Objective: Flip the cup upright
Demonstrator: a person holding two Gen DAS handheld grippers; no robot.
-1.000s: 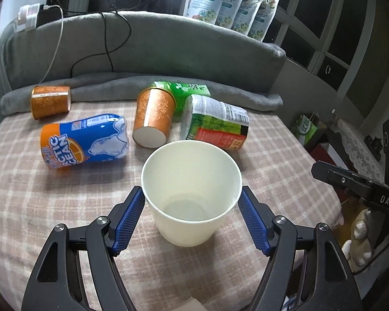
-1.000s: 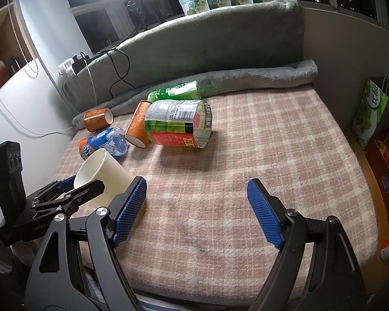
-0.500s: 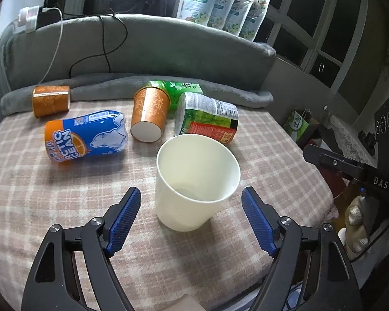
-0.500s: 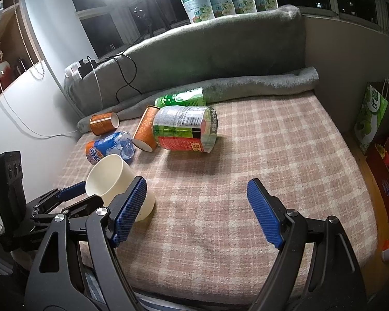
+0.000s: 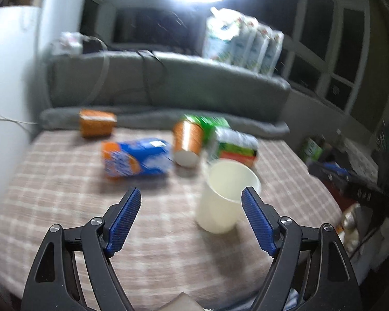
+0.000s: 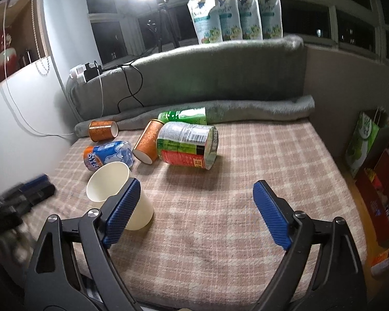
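White paper cup (image 6: 119,194) stands mouth-up on the plaid blanket (image 6: 233,181), near its front-left edge, so the flip looks done. The left gripper (image 5: 190,219) hangs jaws apart and empty, the cup just off its right finger; the right gripper (image 6: 197,212) is likewise spread and empty. Likely next is retreat toward the open front, clear of the tipped Arctic Ocean can (image 6: 107,155) and orange cup (image 6: 147,143) behind.

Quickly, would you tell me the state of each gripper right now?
Left gripper: open, holding nothing; white cup stands free.
Right gripper: open, holding nothing.
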